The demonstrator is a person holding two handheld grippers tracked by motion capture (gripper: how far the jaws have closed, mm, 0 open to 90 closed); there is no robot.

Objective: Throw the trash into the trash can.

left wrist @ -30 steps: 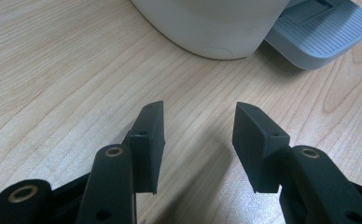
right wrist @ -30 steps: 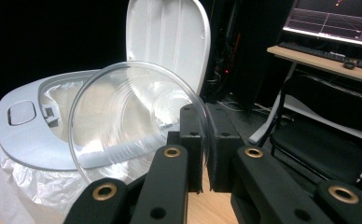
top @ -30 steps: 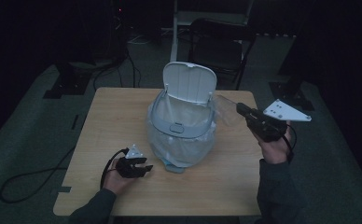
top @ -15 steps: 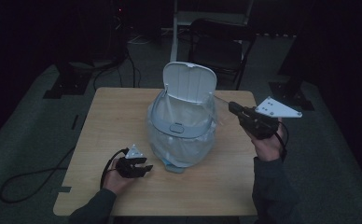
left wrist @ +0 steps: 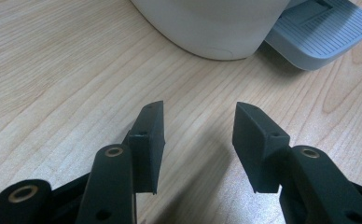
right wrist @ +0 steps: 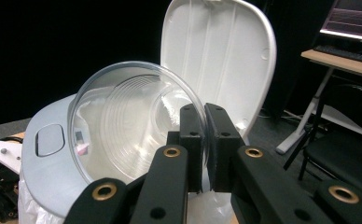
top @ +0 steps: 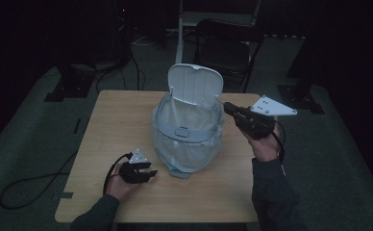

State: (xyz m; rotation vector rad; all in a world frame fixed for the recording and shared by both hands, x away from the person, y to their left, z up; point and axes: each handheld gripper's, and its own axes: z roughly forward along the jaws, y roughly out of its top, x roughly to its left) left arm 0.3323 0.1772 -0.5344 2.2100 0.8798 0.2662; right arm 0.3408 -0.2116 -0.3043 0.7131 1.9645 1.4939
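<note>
A white bin (top: 188,126) stands mid-table (top: 122,120), lid up, liner bag bulging below its grey rim. The right gripper (top: 229,108) hangs at the bin's right edge. The left gripper (top: 148,175) rests on the wood, well apart from it.

One bin (top: 187,130), one clear cup (right wrist: 132,126)

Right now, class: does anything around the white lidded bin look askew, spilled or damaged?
Nothing stands out. The white pedal bin stands upright, lid open, liner in place. The right gripper pinches a clear plastic cup sideways by its rim, apparently empty; nothing is spilled.
</note>
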